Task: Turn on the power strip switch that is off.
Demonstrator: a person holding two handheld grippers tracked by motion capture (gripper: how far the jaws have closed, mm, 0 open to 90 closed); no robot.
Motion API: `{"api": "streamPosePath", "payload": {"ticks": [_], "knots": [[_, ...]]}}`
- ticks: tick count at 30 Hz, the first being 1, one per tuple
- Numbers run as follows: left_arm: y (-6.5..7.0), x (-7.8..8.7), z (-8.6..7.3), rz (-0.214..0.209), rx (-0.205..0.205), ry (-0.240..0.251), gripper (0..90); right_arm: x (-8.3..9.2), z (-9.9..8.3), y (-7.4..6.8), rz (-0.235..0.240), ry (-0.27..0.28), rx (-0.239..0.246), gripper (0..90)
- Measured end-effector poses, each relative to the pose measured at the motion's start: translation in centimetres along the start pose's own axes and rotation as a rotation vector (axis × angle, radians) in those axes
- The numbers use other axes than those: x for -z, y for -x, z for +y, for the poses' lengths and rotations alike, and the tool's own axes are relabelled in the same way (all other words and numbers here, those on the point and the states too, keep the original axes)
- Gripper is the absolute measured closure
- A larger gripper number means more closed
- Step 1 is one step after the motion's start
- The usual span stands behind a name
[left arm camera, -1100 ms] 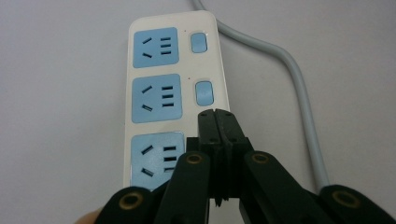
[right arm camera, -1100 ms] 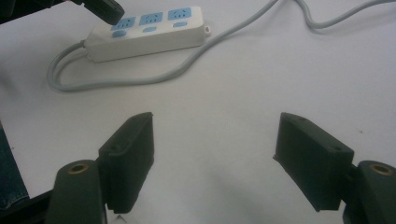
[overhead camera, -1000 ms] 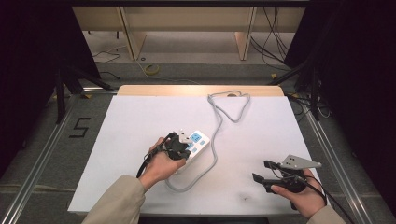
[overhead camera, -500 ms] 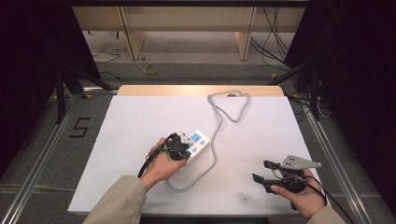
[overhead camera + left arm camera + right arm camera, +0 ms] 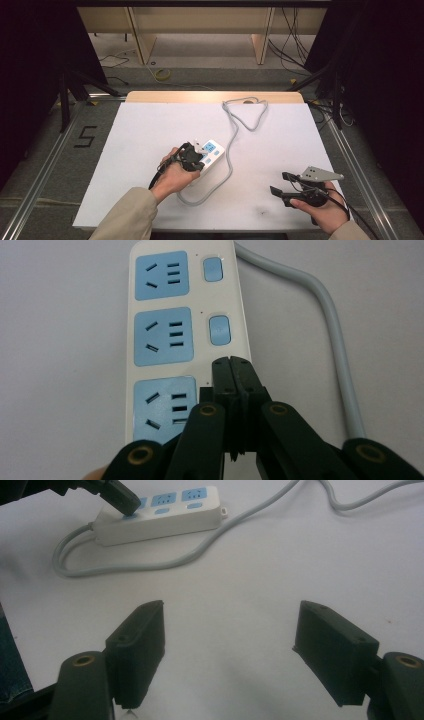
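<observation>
The white table (image 5: 150,130) carried everything, and the power strip (image 5: 209,152) lay near its middle, a little toward my near edge, running at a slant. Its grey cord (image 5: 231,150) left the strip's near end, looped toward the near edge, then ran along the strip's right side and away to a bend near the far edge.

My left claw (image 5: 231,365) had its jaws pressed together, holding nothing, with the joined tips set down on the strip beside the nearest of the three blue sockets (image 5: 162,407), just where that socket's switch would sit. The two other switches (image 5: 219,329) showed plainly farther along; the nearest one lay hidden under my tips, so I could not tell whether it had gone down.

I judged the work to be pressing the switches, with this press in hand and the two farther ones perhaps left.

My right claw (image 5: 281,183) rested near the table's near right corner, well apart from the strip, jaws wide apart and empty.
</observation>
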State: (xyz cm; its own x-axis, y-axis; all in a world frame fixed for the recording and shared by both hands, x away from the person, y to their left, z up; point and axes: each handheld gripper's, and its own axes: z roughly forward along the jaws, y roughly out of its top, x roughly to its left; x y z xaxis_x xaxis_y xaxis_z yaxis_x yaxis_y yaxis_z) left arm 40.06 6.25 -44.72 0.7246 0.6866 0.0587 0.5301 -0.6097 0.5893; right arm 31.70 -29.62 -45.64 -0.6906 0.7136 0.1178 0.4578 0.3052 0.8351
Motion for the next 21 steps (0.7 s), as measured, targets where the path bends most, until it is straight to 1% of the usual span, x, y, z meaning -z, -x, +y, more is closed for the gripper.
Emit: {"api": "streamPosePath", "payload": {"ticks": [4, 6, 14, 17, 21], "knots": [[0.17, -0.15, 0.17, -0.001, -0.006, -0.003, 90.0, -0.01, 0.00, -0.02, 0.000, 0.000, -0.001, 28.6], [0.26, -0.17, 0.25, 0.006, -0.014, -0.009, 90.0, 0.00, 0.01, -0.02, 0.000, 0.001, -0.001, 28.6], [0.13, -0.11, 0.23, -0.005, 0.003, -0.011, 90.0, 0.04, -0.02, 0.03, 0.002, 0.004, 0.000, 28.6], [0.16, -0.04, 0.26, -0.001, -0.003, -0.015, 90.0, 0.03, -0.01, 0.01, 0.002, 0.002, 0.000, 28.6], [0.04, 0.02, 0.27, -0.003, 0.000, -0.016, 90.0, 0.01, 0.00, -0.01, 0.003, 0.001, 0.000, 28.6]]}}
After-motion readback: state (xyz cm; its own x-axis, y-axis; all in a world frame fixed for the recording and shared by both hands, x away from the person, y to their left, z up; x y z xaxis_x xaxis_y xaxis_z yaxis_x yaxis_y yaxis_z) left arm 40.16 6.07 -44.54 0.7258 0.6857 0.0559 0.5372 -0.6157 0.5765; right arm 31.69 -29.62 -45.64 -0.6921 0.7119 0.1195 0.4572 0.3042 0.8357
